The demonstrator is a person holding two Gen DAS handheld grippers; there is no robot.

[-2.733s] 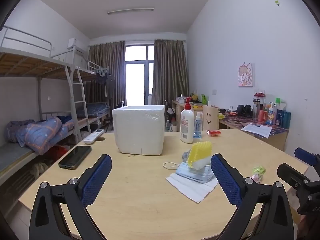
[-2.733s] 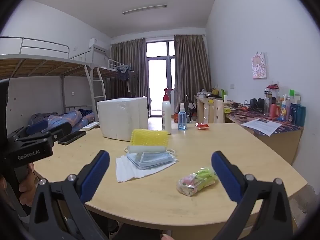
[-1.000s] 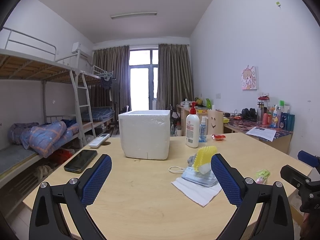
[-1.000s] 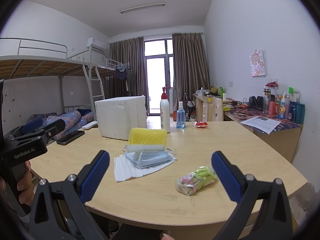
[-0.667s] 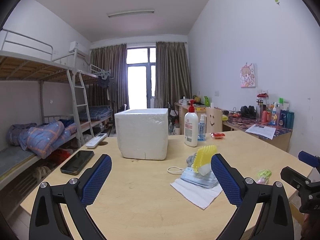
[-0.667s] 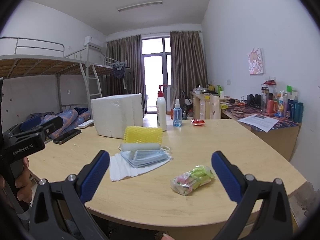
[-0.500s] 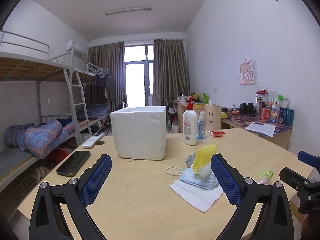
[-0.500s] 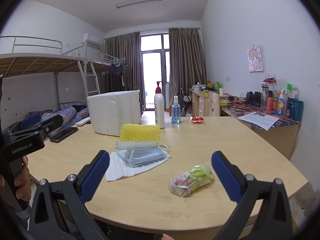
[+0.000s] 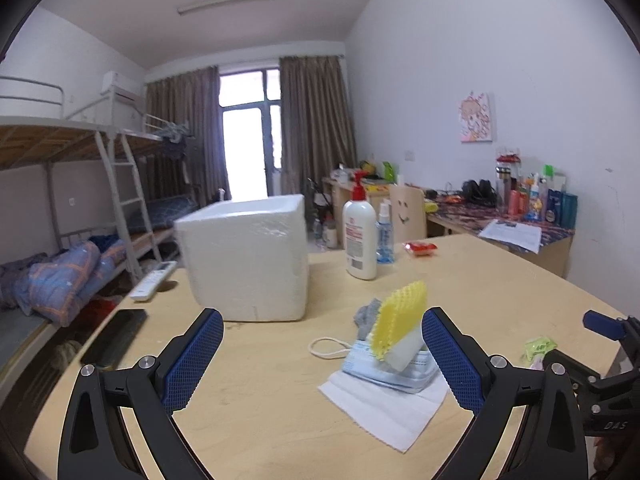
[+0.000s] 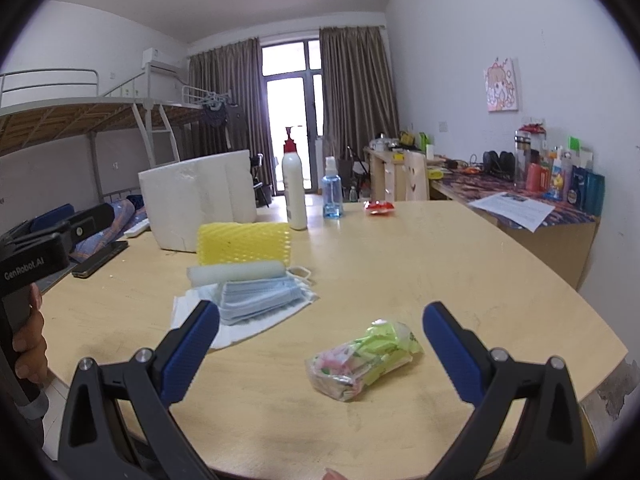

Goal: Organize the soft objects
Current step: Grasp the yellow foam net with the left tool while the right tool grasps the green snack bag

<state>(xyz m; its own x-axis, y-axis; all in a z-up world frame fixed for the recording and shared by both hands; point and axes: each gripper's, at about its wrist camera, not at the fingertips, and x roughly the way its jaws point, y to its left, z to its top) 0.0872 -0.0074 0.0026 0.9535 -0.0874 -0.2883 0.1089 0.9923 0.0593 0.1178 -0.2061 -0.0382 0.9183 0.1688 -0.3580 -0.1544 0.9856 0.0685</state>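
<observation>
Nearer now, wide-spread right tool (image 10: pixel 320 334) hangs just above snack packet (image 10: pixel 362 360).

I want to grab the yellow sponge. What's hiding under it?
The yellow sponge sits on a stack of blue face masks, which lies on a white tissue. Anything between the layers is covered.

a yellow sponge (image 10: pixel 243 243) with a white underside stands on edge atop a stack of pale blue face masks (image 10: pixel 262 295), which lies on a white tissue (image 10: pixel 240 326). just beside them, a small clear packet (image 10: pixel 362 360) with green and pink contents lies flat on the wooden table (image 10: pixel 460 280).
</observation>
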